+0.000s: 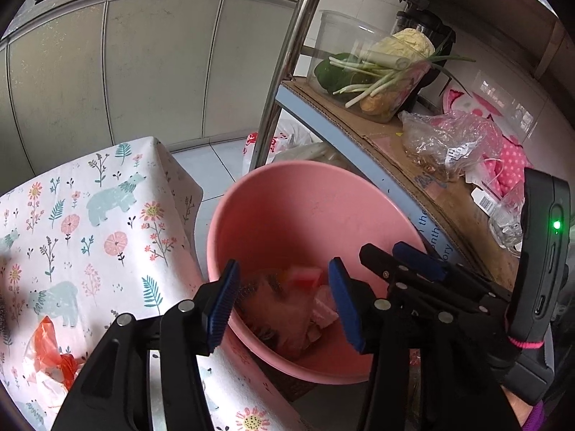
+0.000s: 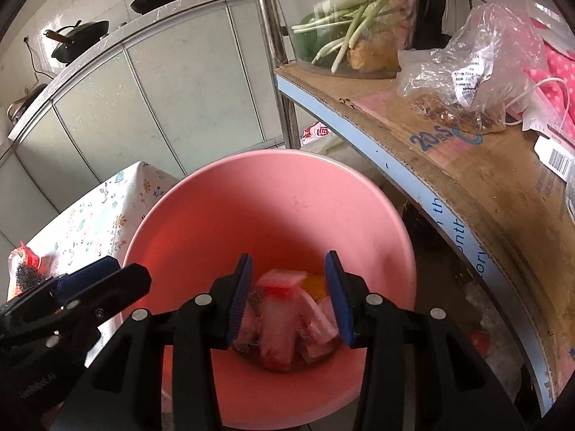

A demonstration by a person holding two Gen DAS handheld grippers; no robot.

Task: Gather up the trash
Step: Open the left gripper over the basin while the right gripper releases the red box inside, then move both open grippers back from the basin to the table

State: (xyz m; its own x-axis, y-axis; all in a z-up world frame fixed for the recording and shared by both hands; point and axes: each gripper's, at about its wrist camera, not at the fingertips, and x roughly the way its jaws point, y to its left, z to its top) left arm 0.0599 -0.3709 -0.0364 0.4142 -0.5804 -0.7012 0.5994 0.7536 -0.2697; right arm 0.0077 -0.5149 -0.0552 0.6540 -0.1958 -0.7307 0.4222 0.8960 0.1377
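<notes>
A pink bin [image 1: 273, 215] stands on the floor between the cloth-covered table [image 1: 90, 222] and a shelf. At its bottom lies trash [image 1: 287, 309]: pale wrappers and a pink and red piece, blurred in the right wrist view. My left gripper [image 1: 284, 305] hangs over the bin's near rim, open, with nothing between its blue pads. Beside it, my right gripper [image 2: 290, 298] also points into the bin [image 2: 273, 215], open, and the trash [image 2: 284, 316] shows below the gap. On the table's near left corner rests an orange plastic bag [image 1: 45, 352].
A cardboard-lined shelf [image 2: 449, 165] on a steel post [image 1: 287, 72] crowds the bin's right side; it carries a clear tub of vegetables [image 2: 345, 36], a crumpled clear bag [image 2: 467, 82] and pink cloth. Grey cabinet doors [image 1: 107, 72] close off the back, with pans on top.
</notes>
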